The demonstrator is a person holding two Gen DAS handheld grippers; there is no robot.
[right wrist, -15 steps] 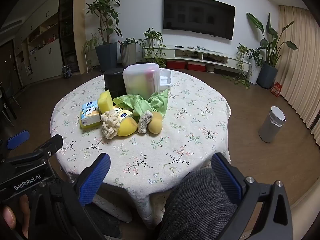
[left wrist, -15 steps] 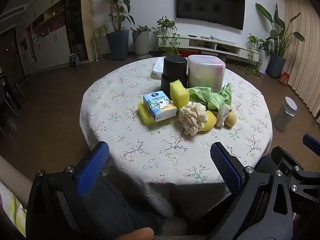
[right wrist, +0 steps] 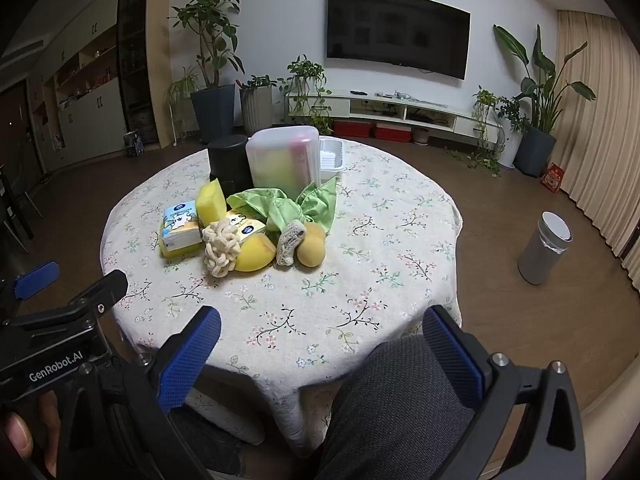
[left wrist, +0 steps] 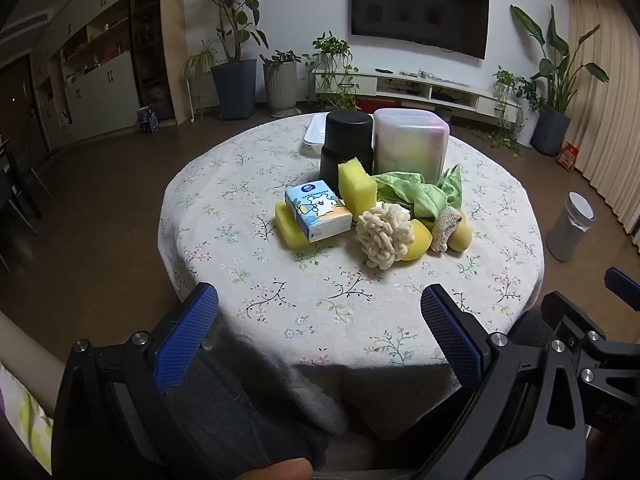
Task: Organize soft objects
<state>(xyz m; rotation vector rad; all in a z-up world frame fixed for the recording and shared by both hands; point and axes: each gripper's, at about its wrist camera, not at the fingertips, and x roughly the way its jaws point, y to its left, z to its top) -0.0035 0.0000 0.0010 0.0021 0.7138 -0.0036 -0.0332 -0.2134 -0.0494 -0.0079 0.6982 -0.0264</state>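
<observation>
Left wrist view: left gripper (left wrist: 318,334) and right gripper (right wrist: 320,356) both spread wide, empty, short of the table (left wrist: 400,320). Sponges, tissue pack (left wrist: 318,216), green cloth (left wrist: 416,194) piled mid-table. Pre-grasp; next needs reach-in, probably one item.

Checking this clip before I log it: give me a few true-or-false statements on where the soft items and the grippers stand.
1. Both the left gripper and the right gripper are open and empty. True.
2. The tissue pack rests partly on a flat yellow sponge. True.
3. The green cloth is already inside the translucent lidded box. False: it lies on the table in front of the box.
4. The cream knitted puff is held by a gripper. False: it lies untouched in the pile.
</observation>
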